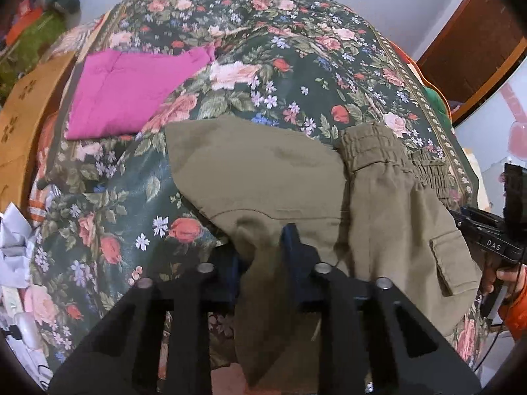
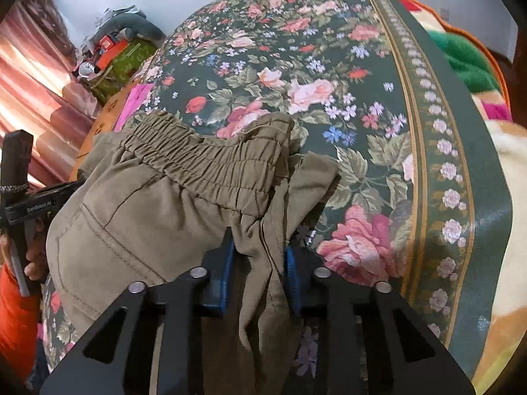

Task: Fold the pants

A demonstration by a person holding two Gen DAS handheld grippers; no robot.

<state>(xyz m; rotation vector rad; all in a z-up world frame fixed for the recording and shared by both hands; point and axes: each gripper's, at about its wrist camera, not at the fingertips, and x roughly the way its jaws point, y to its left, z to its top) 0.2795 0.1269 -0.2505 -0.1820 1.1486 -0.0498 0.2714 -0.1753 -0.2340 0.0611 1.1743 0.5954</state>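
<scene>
Olive-green pants (image 1: 263,171) with an elastic waistband (image 1: 372,148) and a cargo pocket lie bunched on the floral bedspread (image 1: 250,49). My left gripper (image 1: 263,247) is shut on a fold of the pants fabric near the camera. In the right wrist view the pants (image 2: 148,204) show their gathered waistband (image 2: 204,161). My right gripper (image 2: 260,256) is shut on a bunched edge of the pants beside the waistband. Each gripper shows at the edge of the other's view.
A folded magenta garment (image 1: 128,92) lies on the bed at the far left. A wooden headboard (image 1: 23,121) and clutter stand at the left. A green and orange blanket (image 2: 461,56) lies past the bedspread's right border. A brown door (image 1: 474,42) stands at the right.
</scene>
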